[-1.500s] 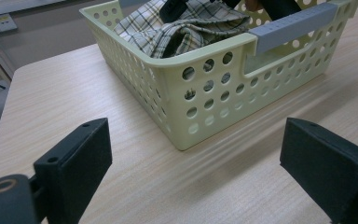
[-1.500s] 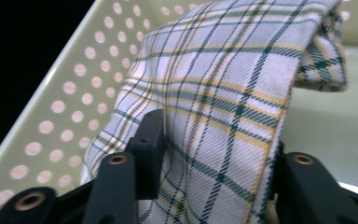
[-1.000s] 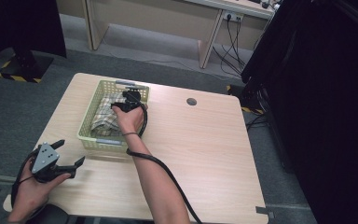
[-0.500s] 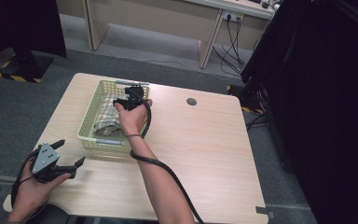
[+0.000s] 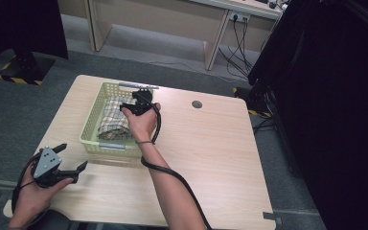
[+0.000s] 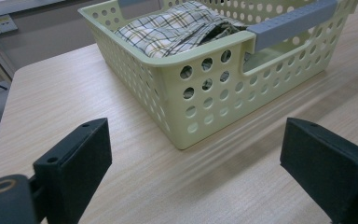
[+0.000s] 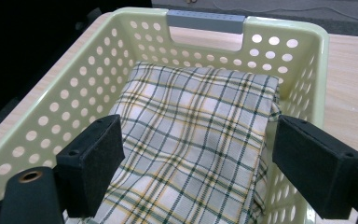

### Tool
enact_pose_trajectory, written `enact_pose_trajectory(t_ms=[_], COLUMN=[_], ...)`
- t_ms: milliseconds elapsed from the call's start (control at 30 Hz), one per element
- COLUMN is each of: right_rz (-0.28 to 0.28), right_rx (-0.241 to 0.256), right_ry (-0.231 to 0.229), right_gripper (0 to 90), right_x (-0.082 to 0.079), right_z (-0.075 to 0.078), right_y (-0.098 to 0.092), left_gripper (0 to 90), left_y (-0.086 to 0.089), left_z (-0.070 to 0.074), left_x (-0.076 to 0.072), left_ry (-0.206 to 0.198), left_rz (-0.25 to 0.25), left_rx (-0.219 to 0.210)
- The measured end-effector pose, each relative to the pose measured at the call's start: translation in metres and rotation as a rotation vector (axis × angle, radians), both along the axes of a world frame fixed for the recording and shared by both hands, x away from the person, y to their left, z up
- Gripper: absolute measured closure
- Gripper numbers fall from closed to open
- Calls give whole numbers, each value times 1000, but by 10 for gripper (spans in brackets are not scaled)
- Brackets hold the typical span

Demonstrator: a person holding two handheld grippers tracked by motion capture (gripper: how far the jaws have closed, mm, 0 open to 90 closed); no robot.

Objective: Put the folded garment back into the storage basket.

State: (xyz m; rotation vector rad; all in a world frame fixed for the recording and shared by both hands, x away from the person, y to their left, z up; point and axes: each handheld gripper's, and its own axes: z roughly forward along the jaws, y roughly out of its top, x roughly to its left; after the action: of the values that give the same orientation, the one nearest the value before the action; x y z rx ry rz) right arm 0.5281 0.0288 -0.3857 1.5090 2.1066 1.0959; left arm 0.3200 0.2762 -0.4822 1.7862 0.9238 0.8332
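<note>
A pale green perforated basket point(image 5: 90, 128) stands on the left half of the wooden table, with a folded plaid cloth point(image 5: 112, 117) lying in it. My right gripper point(image 5: 133, 101) hovers over the basket's right side. In the right gripper view it point(image 7: 198, 163) is open, its jaws spread wide just above the cloth point(image 7: 191, 112) and nothing held between them. My left gripper point(image 5: 73, 156) is open near the table's front left corner. In the left gripper view it point(image 6: 196, 168) points at the basket point(image 6: 168, 74) from a short distance over bare tabletop.
The basket has grey handles point(image 7: 206, 19) at both ends. A round cable hole point(image 5: 197, 104) sits in the table point(image 5: 211, 158) near its far edge. A black curtain point(image 5: 335, 96) hangs on the right. Desk legs and cables point(image 5: 235, 43) stand beyond the table.
My right hand has drifted a little toward the basket's far end above the cloth. The left gripper has stayed put.
</note>
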Motion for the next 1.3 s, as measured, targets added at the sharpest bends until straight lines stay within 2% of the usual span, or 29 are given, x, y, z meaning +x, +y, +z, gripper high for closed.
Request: enact_pose_trajectory(t_ms=[400, 1300], right_rz=[64, 94], right_rx=[18, 32], right_ry=[13, -21], right_gripper=[165, 153], right_x=[-8, -24], right_z=[-2, 5], right_y=[-8, -27], left_gripper=[81, 75], left_y=[0, 0], left_z=[0, 0], left_x=[0, 1], left_ry=[3, 5], left_rz=[2, 8], left_rx=[0, -2])
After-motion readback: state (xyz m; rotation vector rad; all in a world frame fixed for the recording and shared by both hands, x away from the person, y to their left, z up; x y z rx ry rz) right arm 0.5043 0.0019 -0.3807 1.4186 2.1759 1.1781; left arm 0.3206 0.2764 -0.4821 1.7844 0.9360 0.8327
